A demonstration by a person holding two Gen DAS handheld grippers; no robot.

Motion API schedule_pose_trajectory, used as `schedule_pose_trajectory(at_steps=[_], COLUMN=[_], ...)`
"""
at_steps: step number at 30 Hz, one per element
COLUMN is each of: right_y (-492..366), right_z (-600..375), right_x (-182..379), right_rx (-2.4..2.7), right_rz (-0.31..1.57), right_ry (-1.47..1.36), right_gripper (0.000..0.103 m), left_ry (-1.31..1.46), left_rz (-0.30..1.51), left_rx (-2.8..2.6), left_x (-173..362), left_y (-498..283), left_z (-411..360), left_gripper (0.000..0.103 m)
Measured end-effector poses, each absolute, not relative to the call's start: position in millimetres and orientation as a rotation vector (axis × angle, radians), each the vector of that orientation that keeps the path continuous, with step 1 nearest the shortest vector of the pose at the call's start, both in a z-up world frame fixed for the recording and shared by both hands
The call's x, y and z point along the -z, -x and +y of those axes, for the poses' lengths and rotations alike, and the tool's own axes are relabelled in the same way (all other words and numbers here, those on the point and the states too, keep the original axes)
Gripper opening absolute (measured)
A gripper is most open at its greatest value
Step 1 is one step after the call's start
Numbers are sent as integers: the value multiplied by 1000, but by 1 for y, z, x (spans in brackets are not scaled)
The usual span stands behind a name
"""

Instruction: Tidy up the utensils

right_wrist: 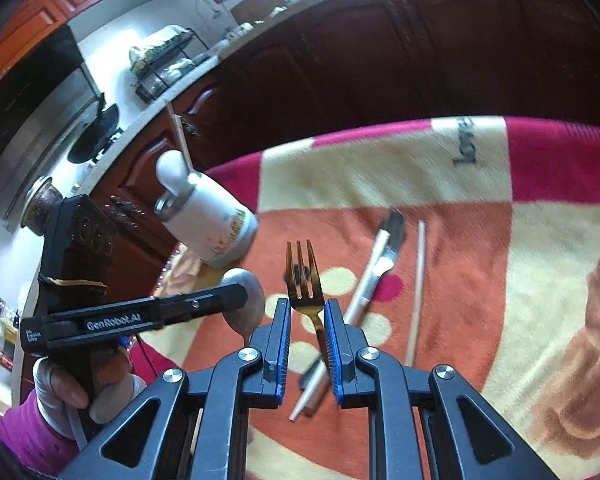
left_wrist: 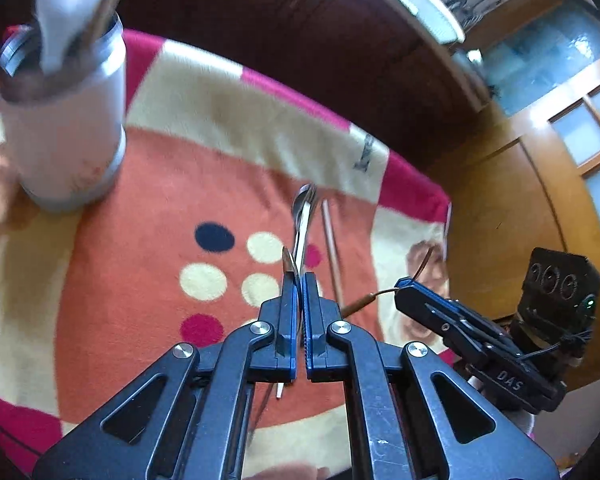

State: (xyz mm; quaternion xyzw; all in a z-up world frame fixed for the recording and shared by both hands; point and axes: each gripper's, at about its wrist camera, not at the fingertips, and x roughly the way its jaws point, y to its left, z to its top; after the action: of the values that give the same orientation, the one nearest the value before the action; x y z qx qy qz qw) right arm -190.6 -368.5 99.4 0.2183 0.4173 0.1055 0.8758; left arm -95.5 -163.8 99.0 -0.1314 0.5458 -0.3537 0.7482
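Note:
My left gripper (left_wrist: 299, 280) is shut on a steel spoon (left_wrist: 289, 261), seen edge-on between the pads; in the right wrist view its bowl (right_wrist: 245, 300) shows past the left gripper's tip. My right gripper (right_wrist: 306, 308) is shut on a gold fork (right_wrist: 303, 276), tines pointing forward. A white cup (left_wrist: 66, 136) with a steel rim stands at the left on the blanket and holds a white spoon (left_wrist: 66, 12) and a chopstick. A knife (right_wrist: 374, 276) and a chopstick (right_wrist: 417, 288) lie on the blanket ahead of me.
The patterned blanket (right_wrist: 500, 280) covers the work surface. Dark wood cabinets (right_wrist: 380, 60) stand behind it. A wooden door (left_wrist: 560, 140) is to the right. The right gripper (left_wrist: 404, 286) shows at the right in the left wrist view.

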Motion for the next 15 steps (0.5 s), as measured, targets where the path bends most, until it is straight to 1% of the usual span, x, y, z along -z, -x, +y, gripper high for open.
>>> schedule_pose_trajectory(at_steps=[15], right_y=[160], right_z=[-313], right_x=[-179], right_rx=[-313], right_rz=[744], right_ry=[-316], right_gripper=[16], left_ry=[385], left_rz=[935], left_rx=[755], left_x=[-204], left_y=[82], left_z=[-92], left_gripper=[1])
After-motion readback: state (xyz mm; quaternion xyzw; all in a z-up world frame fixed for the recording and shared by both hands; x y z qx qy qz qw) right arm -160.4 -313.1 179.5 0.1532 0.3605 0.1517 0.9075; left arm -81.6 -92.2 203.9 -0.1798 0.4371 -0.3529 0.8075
